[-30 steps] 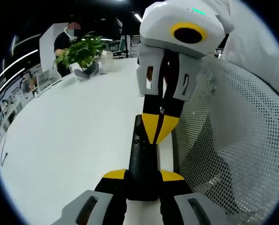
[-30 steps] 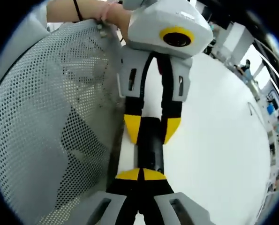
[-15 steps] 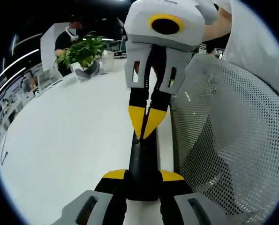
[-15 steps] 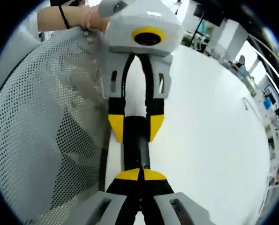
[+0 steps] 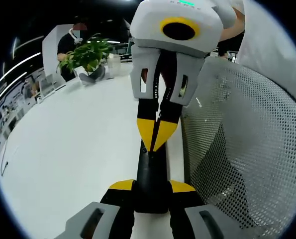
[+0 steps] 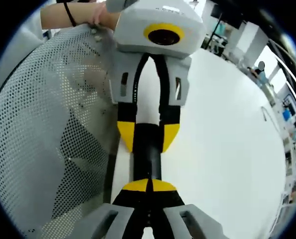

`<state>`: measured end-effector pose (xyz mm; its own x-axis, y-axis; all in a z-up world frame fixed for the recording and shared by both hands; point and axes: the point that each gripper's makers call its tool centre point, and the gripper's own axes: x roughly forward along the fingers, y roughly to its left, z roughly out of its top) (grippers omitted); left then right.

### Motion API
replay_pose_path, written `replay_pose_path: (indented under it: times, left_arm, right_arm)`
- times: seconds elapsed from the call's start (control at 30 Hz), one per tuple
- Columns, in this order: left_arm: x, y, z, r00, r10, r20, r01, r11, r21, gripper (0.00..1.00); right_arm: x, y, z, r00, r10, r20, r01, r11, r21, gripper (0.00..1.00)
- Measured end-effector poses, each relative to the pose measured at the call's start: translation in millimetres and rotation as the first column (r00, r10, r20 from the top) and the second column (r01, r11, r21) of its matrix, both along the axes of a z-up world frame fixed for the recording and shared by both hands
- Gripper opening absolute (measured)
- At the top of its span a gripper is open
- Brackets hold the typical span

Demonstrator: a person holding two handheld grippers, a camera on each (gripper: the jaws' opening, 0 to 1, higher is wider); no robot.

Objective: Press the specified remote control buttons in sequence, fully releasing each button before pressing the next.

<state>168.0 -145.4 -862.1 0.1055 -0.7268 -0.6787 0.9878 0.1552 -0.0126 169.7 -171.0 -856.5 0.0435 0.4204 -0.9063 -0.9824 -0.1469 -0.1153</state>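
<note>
Tongs on the left (image 5: 151,186) clamp the near end of a black remote control (image 5: 150,172), which lies lengthwise over the white desk (image 5: 73,149). Right tongs (image 6: 148,185), their 2 yellow tips closed together, touch the remote's top face from the opposite end; in the left gripper view they (image 5: 156,147) point down onto it. A grey mesh chair back (image 5: 242,149) stands just beside the desk edge. A potted plant (image 5: 85,56) sits far back, with a person (image 5: 70,40) behind it.

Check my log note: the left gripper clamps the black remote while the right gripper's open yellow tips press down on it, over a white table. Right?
Not quite: the right gripper has its yellow tips shut together, as the left gripper view shows. The left gripper does clamp the black remote over the white table.
</note>
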Motion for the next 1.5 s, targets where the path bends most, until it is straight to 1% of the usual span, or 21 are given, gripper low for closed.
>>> replay_pose_path:
  times: [0.17,0.23,0.3,0.37,0.57,0.6,0.7,0.73,0.77,0.8,0.9,1.0,1.07,1.1,1.2,1.27,1.3,1.37,1.43,1.5]
  left_arm:
    - [0.0,0,-0.3,1.0,-0.003,0.001,0.003,1.0,0.001,0.24]
    - [0.1,0,-0.3,1.0,-0.001,0.0,0.001,1.0,0.001,0.24]
    - [0.0,0,-0.2,1.0,-0.001,0.0,0.001,1.0,0.0,0.24]
    - [-0.1,0,-0.1,1.0,-0.002,0.001,0.002,1.0,-0.001,0.25]
    - [-0.2,0,-0.1,1.0,0.002,0.0,-0.002,1.0,0.0,0.25]
    - [-0.3,0,0.0,1.0,0.0,0.001,0.0,1.0,0.0,0.25]
    - [-0.2,0,0.0,1.0,-0.002,0.0,0.002,1.0,-0.001,0.25]
    - [-0.2,0,0.1,1.0,-0.001,-0.001,0.001,1.0,-0.001,0.25]
    - [-0.1,0,0.1,1.0,0.001,-0.001,-0.001,1.0,0.0,0.25]
    - [-0.1,0,0.2,1.0,0.002,-0.002,-0.002,1.0,0.0,0.25]
    - [-0.1,0,0.2,1.0,0.0,-0.001,0.0,1.0,0.001,0.24]
    - [0.1,0,0.1,1.0,-0.004,0.0,0.004,1.0,0.0,0.24]
    - [0.1,0,0.1,1.0,-0.003,0.0,0.003,1.0,0.001,0.24]
    - [0.1,0,0.0,1.0,-0.003,0.0,0.003,1.0,0.002,0.24]
    - [0.0,0,0.1,1.0,-0.006,0.001,0.006,1.0,0.004,0.24]
    - [0.1,0,0.0,1.0,-0.007,0.001,0.007,1.0,0.004,0.24]
    - [0.1,0,0.0,1.0,-0.007,0.001,0.007,1.0,0.003,0.24]
    - [0.2,0,0.0,1.0,-0.006,0.0,0.006,1.0,0.004,0.24]
    - [0.3,0,0.0,1.0,-0.006,0.001,0.006,1.0,0.004,0.24]
    - [0.2,0,0.1,1.0,-0.007,0.002,0.007,1.0,0.004,0.24]
  right_arm:
    - [1,0,0.6,0.999,-0.031,-0.01,0.031,0.999,0.01,0.0]
    - [1,0,1.5,0.996,-0.069,-0.055,0.07,0.997,0.018,0.0]
    - [3,0,2.5,0.993,-0.097,-0.072,0.1,0.995,0.027,0.0]
    - [7,-3,1.1,0.994,-0.102,-0.046,0.103,0.995,0.01,0.0]
    - [15,-5,1.2,0.993,-0.106,-0.048,0.106,0.994,0.005,0.0]
    - [16,-4,1.9,0.992,-0.11,-0.054,0.111,0.994,0.009,0.0]
    - [11,2,1.3,0.987,-0.119,-0.111,0.122,0.992,0.024,0.0]
    - [11,1,-1.0,0.986,-0.119,-0.118,0.122,0.992,0.013,0.0]
    - [12,1,-0.1,0.988,-0.111,-0.11,0.113,0.993,0.012,0.0]
    - [12,1,0.0,0.984,-0.123,-0.127,0.124,0.992,0.005,0.0]
    - [13,1,-0.6,0.982,-0.125,-0.142,0.126,0.992,-0.006,0.0]
    - [14,2,-1.7,0.971,-0.162,-0.177,0.158,0.987,-0.036,0.0]
    - [14,3,-2.0,0.971,-0.153,-0.184,0.146,0.988,-0.05,0.0]
    - [15,3,-2.3,0.969,-0.151,-0.197,0.141,0.988,-0.064,0.0]
    - [16,3,-4.1,0.966,-0.154,-0.209,0.139,0.987,-0.087,0.0]
    - [16,4,-4.7,0.961,-0.17,-0.218,0.149,0.983,-0.112,0.0]
    - [16,4,-4.8,0.962,-0.165,-0.217,0.141,0.983,-0.122,0.0]
    - [17,3,-5.2,0.959,-0.176,-0.222,0.15,0.98,-0.129,0.0]
    - [17,3,-4.8,0.952,-0.202,-0.231,0.177,0.976,-0.124,0.0]
    - [16,2,-4.5,0.95,-0.217,-0.224,0.196,0.974,-0.112,0.0]
